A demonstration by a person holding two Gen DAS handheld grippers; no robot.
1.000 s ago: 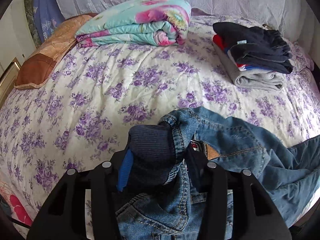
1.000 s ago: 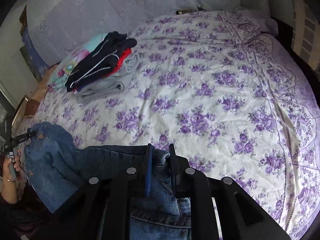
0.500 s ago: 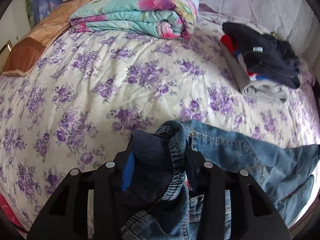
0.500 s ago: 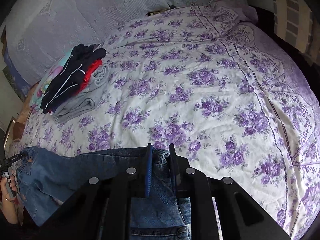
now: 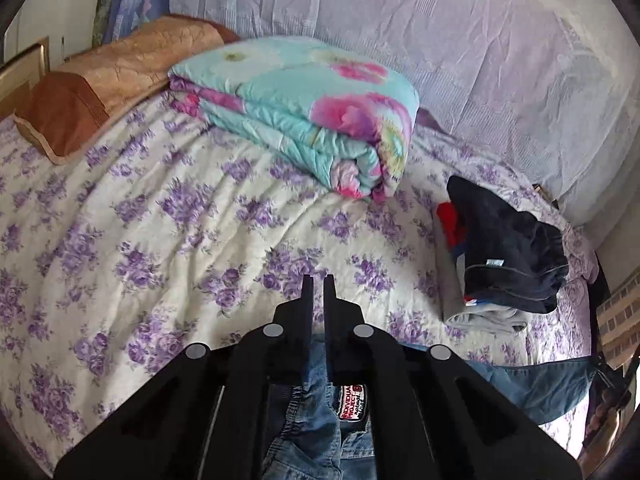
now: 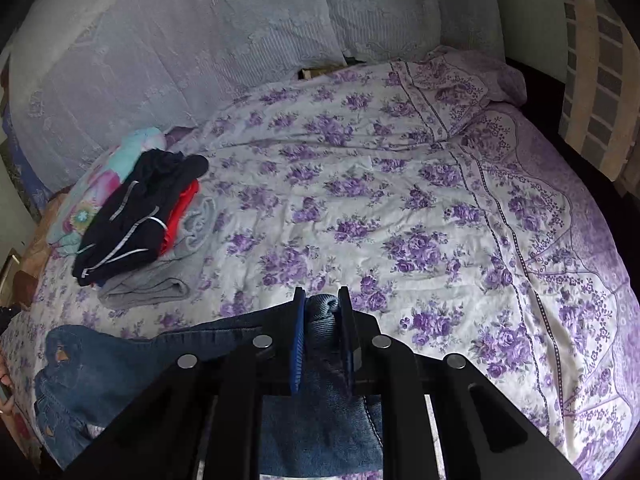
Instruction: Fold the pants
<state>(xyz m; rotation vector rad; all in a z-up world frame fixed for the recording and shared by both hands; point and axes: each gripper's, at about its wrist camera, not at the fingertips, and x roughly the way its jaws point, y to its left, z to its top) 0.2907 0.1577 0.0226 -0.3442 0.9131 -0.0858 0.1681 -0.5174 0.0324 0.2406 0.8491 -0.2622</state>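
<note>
Blue denim jeans [image 6: 120, 364] with red-and-white label, white bedspread [image 6: 400, 220] printed with purple roses, folded turquoise quilt [image 5: 304, 116] with pink flowers, brown-and-tan pillow [image 5: 100, 92], stacked navy, red and grey clothes [image 6: 140, 224], black grippers with blue pads [image 6: 298, 344]

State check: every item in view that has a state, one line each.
left tongs: nearly shut, sheet shows between the tips; grip on jeans unclear
right tongs: shut on bunched jeans fabric
jeans: unfolded, spread along the bed edge
clothes stack: folded, piled
quilt: folded
bedsheet: spread, wrinkled
</note>
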